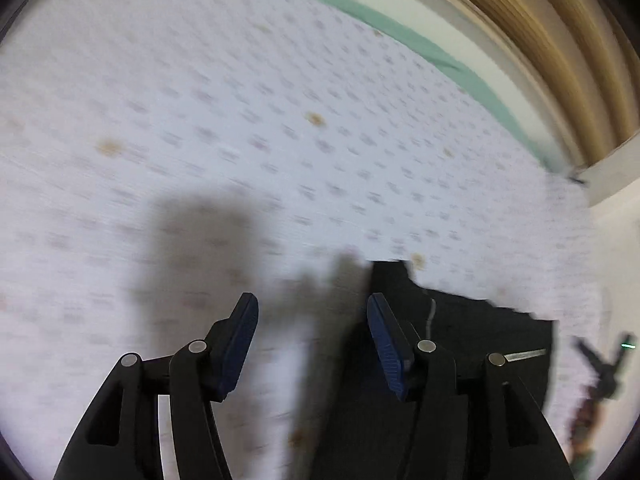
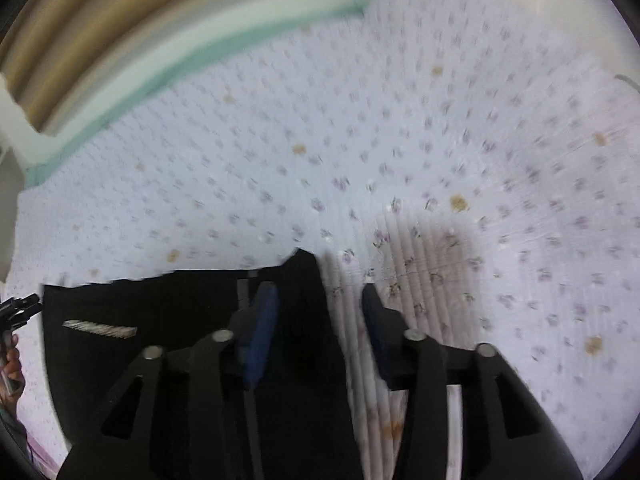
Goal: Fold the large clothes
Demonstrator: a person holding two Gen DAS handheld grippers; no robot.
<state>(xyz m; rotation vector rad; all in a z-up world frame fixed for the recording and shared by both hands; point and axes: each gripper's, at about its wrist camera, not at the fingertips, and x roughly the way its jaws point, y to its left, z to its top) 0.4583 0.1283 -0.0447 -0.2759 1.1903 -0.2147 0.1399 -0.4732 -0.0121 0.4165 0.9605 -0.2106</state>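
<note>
A black garment point(image 1: 472, 332) lies flat on a white bedsheet with small purple flowers point(image 1: 280, 120). It has a grey strip label point(image 1: 524, 354). In the left wrist view my left gripper point(image 1: 312, 316) is open and empty, its right finger over the garment's left edge. In the right wrist view the same black garment point(image 2: 160, 308) lies at the lower left with its grey strip point(image 2: 100, 328). My right gripper point(image 2: 320, 308) is open and empty, straddling the garment's right edge. Both views are motion-blurred.
The flowered sheet point(image 2: 440, 140) covers the bed around the garment. A green mattress edge point(image 1: 400, 28) and a tan wooden headboard point(image 1: 540, 40) run along the far side. The other gripper shows at the right edge of the left wrist view point(image 1: 600, 364) and at the left edge of the right wrist view point(image 2: 18, 312).
</note>
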